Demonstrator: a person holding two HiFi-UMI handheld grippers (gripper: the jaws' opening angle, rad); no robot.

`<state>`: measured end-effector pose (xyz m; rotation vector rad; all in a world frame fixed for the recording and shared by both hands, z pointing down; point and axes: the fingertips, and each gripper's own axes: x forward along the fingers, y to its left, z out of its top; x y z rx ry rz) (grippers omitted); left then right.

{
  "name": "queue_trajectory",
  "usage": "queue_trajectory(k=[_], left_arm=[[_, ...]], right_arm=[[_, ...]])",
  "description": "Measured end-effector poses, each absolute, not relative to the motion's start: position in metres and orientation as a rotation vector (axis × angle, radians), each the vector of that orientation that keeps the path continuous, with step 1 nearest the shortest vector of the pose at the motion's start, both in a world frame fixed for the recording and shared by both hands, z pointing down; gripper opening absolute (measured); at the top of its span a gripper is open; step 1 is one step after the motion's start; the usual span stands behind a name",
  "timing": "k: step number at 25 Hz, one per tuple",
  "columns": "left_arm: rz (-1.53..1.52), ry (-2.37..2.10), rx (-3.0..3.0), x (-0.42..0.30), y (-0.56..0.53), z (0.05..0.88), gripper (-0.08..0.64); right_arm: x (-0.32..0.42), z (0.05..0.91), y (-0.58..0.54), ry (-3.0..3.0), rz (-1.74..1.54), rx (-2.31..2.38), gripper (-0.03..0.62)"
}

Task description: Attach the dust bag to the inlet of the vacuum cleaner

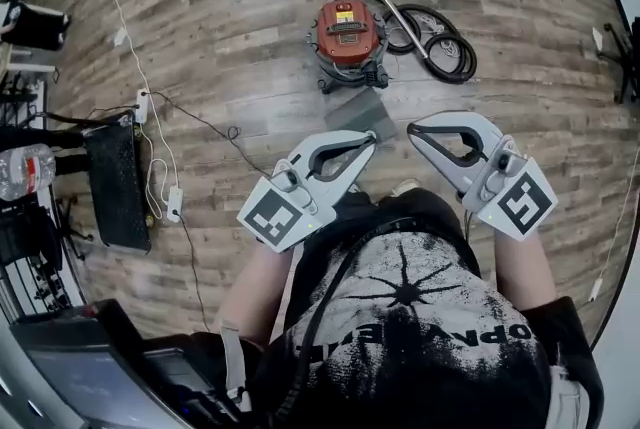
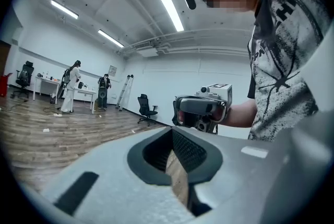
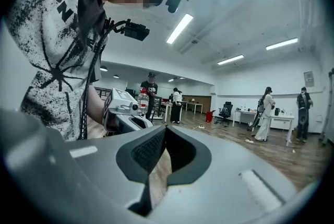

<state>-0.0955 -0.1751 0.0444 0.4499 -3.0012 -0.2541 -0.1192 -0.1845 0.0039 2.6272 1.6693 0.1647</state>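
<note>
Only my head view shows the vacuum cleaner (image 1: 348, 35); the gripper views show distant people (image 2: 69, 90). My left gripper (image 1: 366, 141) and right gripper (image 1: 416, 129) are closed, empty.

A wide office hall has a grey wood-plank floor (image 1: 220, 17), white walls (image 2: 167, 84) and long ceiling strip lights (image 2: 168, 6). White desks (image 2: 83, 91) and a black office chair (image 2: 146, 108) stand near the far wall. Several people (image 2: 69, 90) stand there.
</note>
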Motion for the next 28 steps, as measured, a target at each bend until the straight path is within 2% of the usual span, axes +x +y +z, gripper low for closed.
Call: queue_trajectory(k=[10,16,18,28], left_arm=[[-0.264,-2.985,0.328,-0.081,-0.134,0.073,0.003],[-0.277,-2.927,0.117,-0.092,-0.132,0.111,0.003],[-0.271,-2.903,0.056,-0.097,-0.131,0.136,0.003],[-0.256,-2.86,0.148,-0.13,-0.123,0.342,0.003]], right_arm=[[-0.111,0.055,-0.153,1.593,0.427,2.728,0.005],[-0.125,0.148,-0.166,1.242,0.891,2.83,0.006],[-0.129,0.192,-0.166,1.161,0.924,2.88,0.006],[-0.135,0.501,-0.165,0.949,1.289,2.926,0.13]])
